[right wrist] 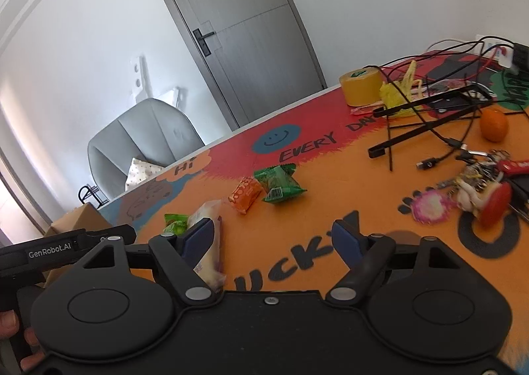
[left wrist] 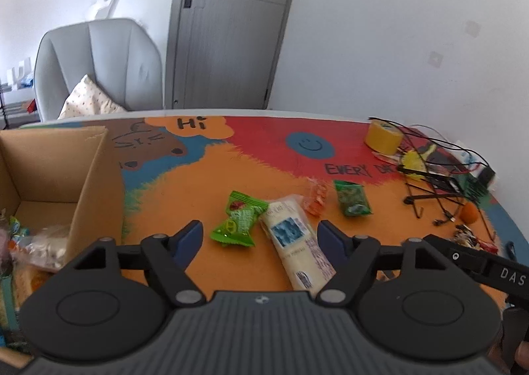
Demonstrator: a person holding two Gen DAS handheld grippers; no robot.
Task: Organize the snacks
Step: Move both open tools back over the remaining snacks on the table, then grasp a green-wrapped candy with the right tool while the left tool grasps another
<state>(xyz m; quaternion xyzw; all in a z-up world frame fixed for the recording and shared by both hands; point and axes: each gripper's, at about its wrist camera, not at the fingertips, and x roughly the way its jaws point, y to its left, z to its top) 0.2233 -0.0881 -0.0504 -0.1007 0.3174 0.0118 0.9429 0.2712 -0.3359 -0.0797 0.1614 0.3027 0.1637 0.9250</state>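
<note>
Between the spread fingers of the empty left gripper (left wrist: 259, 236) lie a green candy (left wrist: 238, 223) and a white packet (left wrist: 294, 239), the box (left wrist: 82, 183) at nine o'clock; the right gripper (right wrist: 272, 241), also spread and empty, waits, so the next move, I judge, is closing on one snack.

The box (left wrist: 49, 173) is cut by the left view's left edge; the wrappers inside it (left wrist: 43, 247) blur together and cannot be told apart. In the right view the left finger hides part of the pale packet (right wrist: 211, 252) and most of a green sweet (right wrist: 173, 223). Print on the packet stays unreadable. The keyring clutter (right wrist: 479, 186) near the table's right edge is blurred.
</note>
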